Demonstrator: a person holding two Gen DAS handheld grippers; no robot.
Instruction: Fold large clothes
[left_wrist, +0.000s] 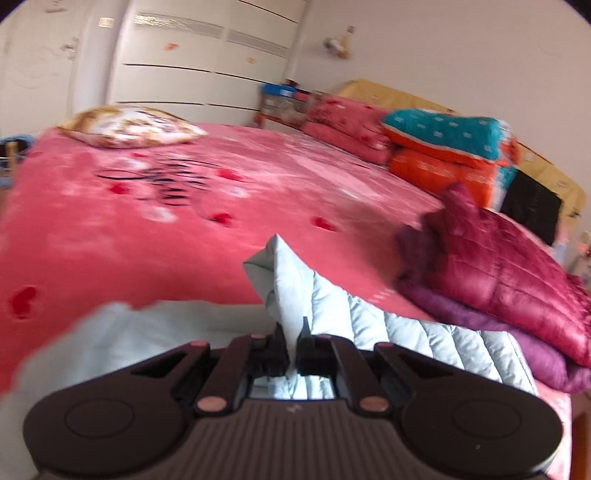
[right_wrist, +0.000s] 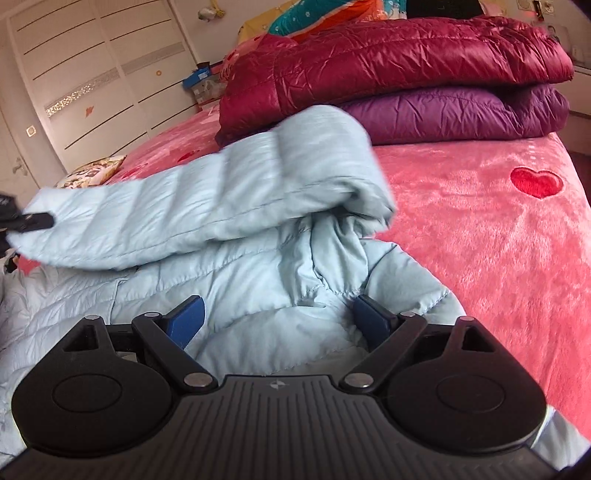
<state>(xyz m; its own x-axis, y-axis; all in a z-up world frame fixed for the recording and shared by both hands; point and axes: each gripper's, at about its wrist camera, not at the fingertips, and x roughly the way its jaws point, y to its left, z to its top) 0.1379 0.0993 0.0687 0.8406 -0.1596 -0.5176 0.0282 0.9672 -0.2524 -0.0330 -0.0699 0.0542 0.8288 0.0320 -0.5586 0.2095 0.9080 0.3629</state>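
A pink bed (right_wrist: 480, 221) carries everything. At its far right, a folded maroon jacket (right_wrist: 388, 62) lies on a purple one (right_wrist: 461, 114). The pale blue jacket (right_wrist: 229, 266) sprawls nearest, its sleeve (left_wrist: 295, 288) clamped in the left gripper (left_wrist: 294, 350); the right gripper (right_wrist: 279, 317) hovers spread apart over the jacket.

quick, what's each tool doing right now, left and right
Left tool: shut on the light blue jacket's sleeve, lifting it.
Right tool: open, holding nothing, poised over the light blue jacket.
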